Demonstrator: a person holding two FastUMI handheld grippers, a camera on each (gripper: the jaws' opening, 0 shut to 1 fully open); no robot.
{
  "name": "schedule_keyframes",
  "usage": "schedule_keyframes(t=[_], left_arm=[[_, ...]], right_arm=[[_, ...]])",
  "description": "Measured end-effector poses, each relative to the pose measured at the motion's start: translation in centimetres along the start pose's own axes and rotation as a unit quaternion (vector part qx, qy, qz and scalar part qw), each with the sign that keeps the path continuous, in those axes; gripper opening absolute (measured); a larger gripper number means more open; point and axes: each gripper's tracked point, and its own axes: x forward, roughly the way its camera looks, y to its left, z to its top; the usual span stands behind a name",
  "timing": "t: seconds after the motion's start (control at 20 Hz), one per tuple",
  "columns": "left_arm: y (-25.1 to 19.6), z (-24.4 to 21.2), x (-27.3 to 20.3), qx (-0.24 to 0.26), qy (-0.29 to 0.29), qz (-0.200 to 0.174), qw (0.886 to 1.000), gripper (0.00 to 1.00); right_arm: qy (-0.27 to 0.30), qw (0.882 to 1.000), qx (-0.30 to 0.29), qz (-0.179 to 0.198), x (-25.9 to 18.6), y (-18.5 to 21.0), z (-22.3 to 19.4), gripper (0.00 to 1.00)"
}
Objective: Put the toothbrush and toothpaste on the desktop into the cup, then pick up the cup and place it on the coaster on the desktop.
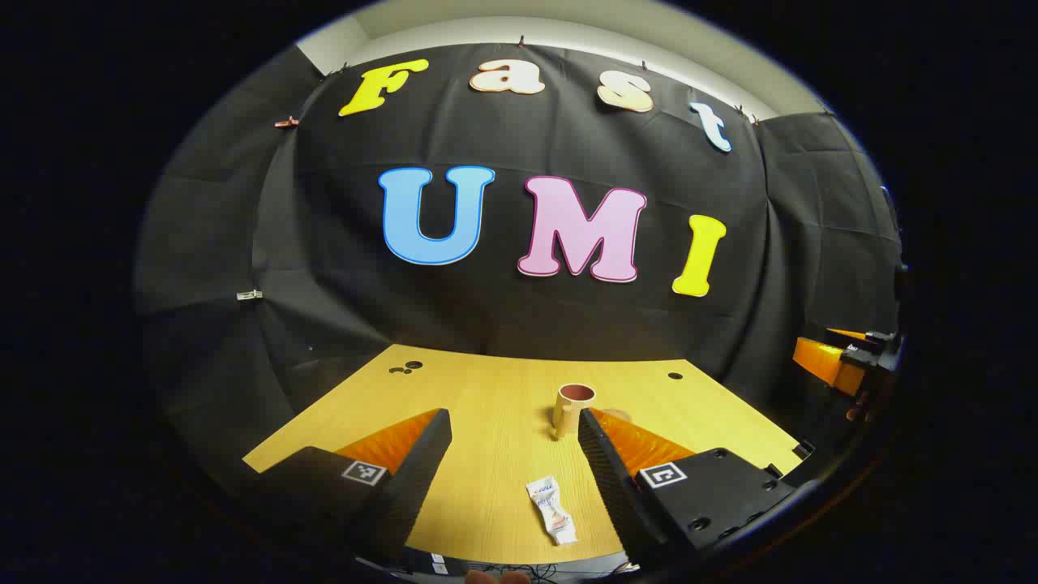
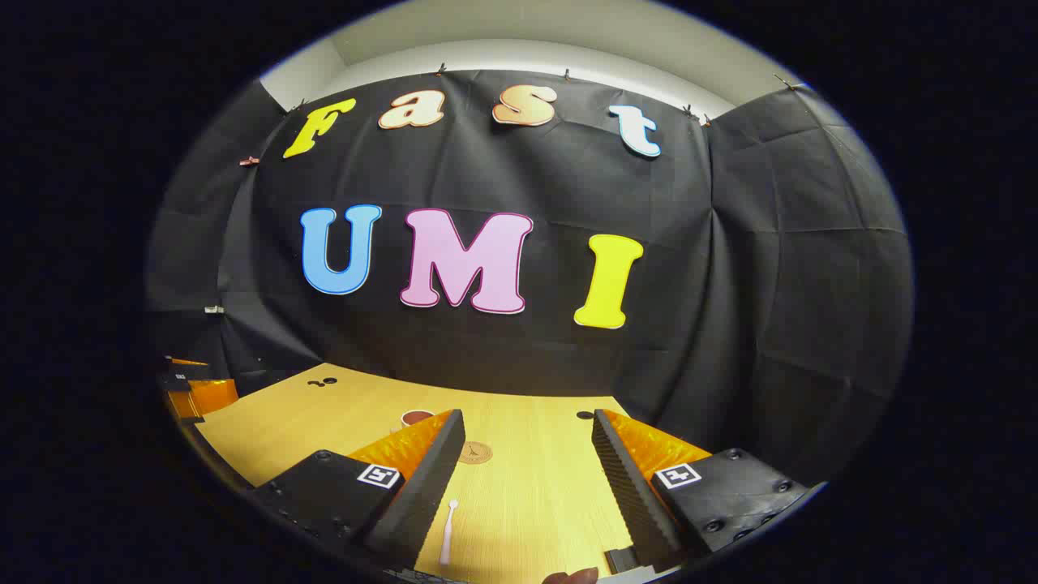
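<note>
On the tabletop [image 1: 486, 422], nothing is sitting in the cup [image 1: 573, 408] yet; both tube and brush are lying flat near the front edge.

Left gripper view: the left hand-held gripper [image 1: 512, 434] is hovering released, jaws standing wide apart, holding nothing. The toothpaste [image 1: 552, 508] is lying below and between its fingers, slightly toward the right finger, close in. Its long axis is running roughly away from the camera, tilted a little, so it is lying almost along the line of the fingers rather than across them. The cup is standing upright farther out, just beside the right fingertip, handle facing the near left.

Right gripper view: the right hand-held gripper [image 2: 529, 426] is also hanging released, jaws wide, empty. The toothbrush [image 2: 447, 531] is lying close in, just beside the inner face of its left finger, long axis pointing away from the camera, head at the far end. The coaster [image 2: 475, 452] is lying flat farther out, between the fingers; the cup's rim is peeking over the left fingertip, left of the coaster.

Judgement: each hand is sitting nearest its own item — left for toothpaste, right for toothbrush. Either grasp is likely needing a descent and a closing across the item's narrow width.
</note>
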Motion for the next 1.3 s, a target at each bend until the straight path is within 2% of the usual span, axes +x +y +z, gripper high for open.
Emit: schedule_keyframes(t=[0.05, 0.3, 0.7, 0.8, 0.9, 1.1, 1.25, 1.3], left_arm=[[0.1, -0.3, 0.0, 0.005, 0.008, 0.000, 1.000, 0.98], [-0.7, -2.8, -0.6, 0.012, 0.044, -0.008, 0.999, 0.97], [-1.4, -5.1, 0.8, 0.004, 0.087, -0.015, 0.996, 0.98], [-2.1, -6.3, 1.6, -0.001, 0.107, -0.026, 0.994, 0.97], [-3.2, -9.0, 2.6, -0.012, 0.157, -0.048, 0.986, 0.96], [-3.9, -14.0, 5.3, -0.039, 0.245, -0.062, 0.967, 0.96], [-4.3, -17.1, 7.6, -0.042, 0.295, -0.065, 0.952, 0.96], [-4.4, -17.8, 8.3, -0.040, 0.309, -0.066, 0.948, 0.96]], right_arm=[[0.005, 1.000, -0.001, 0.001, 0.0, 0.1, -0.4, 0.97], [0.023, 1.000, -0.007, 0.004, -0.2, 0.4, -1.7, 0.97], [0.033, 0.999, -0.014, 0.000, 0.4, 0.0, -2.3, 0.97], [0.036, 0.999, -0.012, 0.000, 0.5, -0.2, -2.5, 0.97], [0.036, 0.999, -0.014, -0.002, 0.6, -0.6, -2.6, 0.97], [0.040, 0.999, -0.020, -0.005, 0.6, -1.6, -2.8, 0.97], [0.047, 0.999, -0.026, -0.004, 0.2, -2.5, -3.4, 0.97], [0.050, 0.998, -0.029, -0.005, 0.2, -2.8, -3.5, 1.00]])
